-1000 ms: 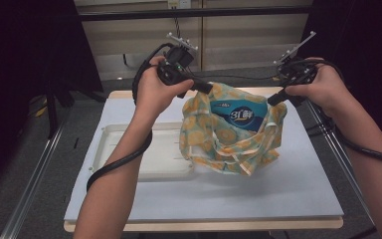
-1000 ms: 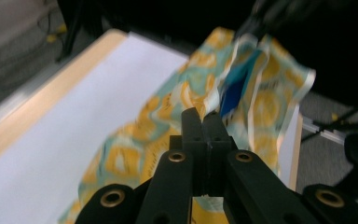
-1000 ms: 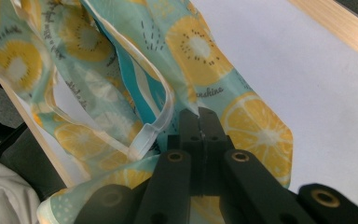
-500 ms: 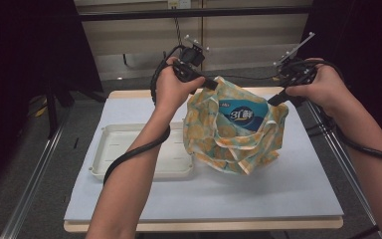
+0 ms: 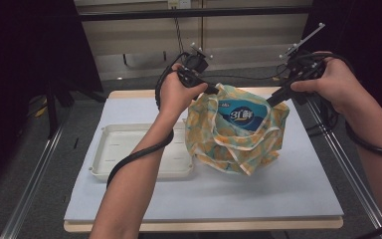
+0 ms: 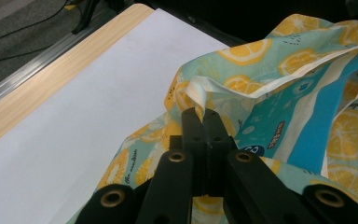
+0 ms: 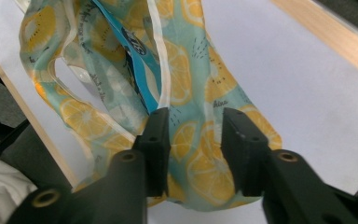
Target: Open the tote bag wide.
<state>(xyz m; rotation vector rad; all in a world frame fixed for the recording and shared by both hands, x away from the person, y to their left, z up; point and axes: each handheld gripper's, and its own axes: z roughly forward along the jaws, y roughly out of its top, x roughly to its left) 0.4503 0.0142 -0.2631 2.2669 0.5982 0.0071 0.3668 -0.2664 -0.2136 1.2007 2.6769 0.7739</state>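
The lemon-print bag [image 5: 236, 137] sits on the desk [image 5: 298, 179], right of the white tray [image 5: 129, 154], with a blue packet [image 5: 241, 115] showing in its open top. The left gripper [image 5: 214, 90] has its jaws clamped on the bag's far left rim. The right gripper [image 5: 271, 101] is at the far right rim; its jaws have just been opening and stand apart, with cloth between them, unpinched.
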